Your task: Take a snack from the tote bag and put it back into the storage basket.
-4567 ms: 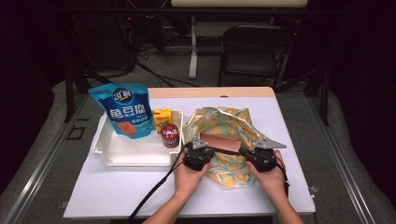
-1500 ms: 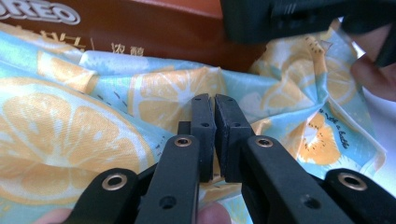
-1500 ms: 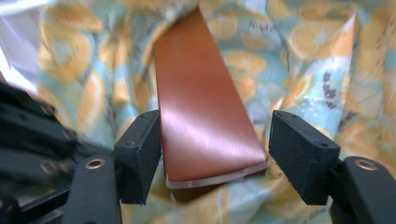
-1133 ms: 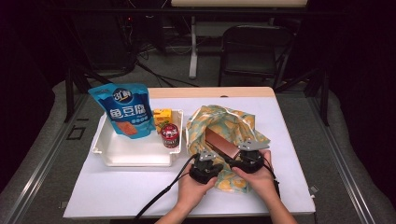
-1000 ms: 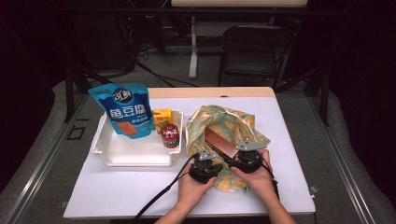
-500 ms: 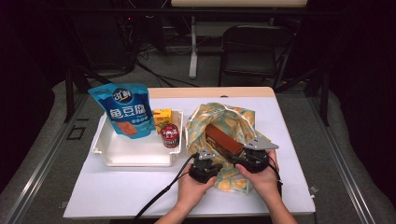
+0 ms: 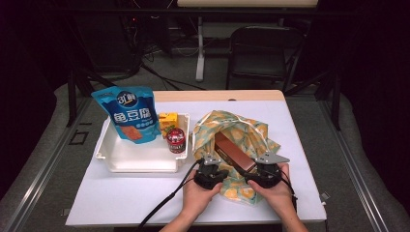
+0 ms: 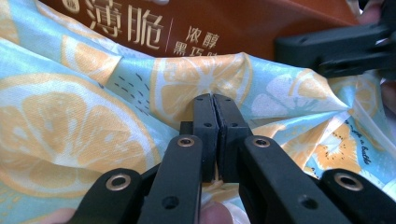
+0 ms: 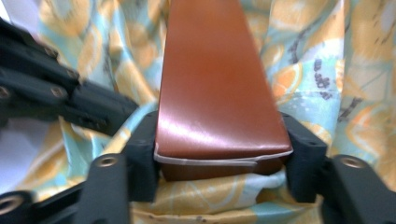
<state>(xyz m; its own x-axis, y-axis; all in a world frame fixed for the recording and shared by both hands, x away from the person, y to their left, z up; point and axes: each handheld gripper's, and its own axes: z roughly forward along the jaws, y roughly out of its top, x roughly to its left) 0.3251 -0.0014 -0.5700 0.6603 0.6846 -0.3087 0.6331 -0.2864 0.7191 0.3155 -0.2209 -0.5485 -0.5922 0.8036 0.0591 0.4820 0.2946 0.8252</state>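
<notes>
Two grippers work at a white table [image 7: 121,203] in a dark room with a black chair [image 7: 258,50] beyond. The left gripper [image 8: 214,105] pinches a fold of silky lemon-print cloth bag [image 7: 241,133]. The right gripper [image 9: 219,154], jaws just widened, brackets a glossy brown rectangular box [image 9: 215,88] lying in that bag.

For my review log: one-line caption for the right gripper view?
Right gripper with jaws either side of a glossy brown box above lemon-print drawstring bag.
</notes>
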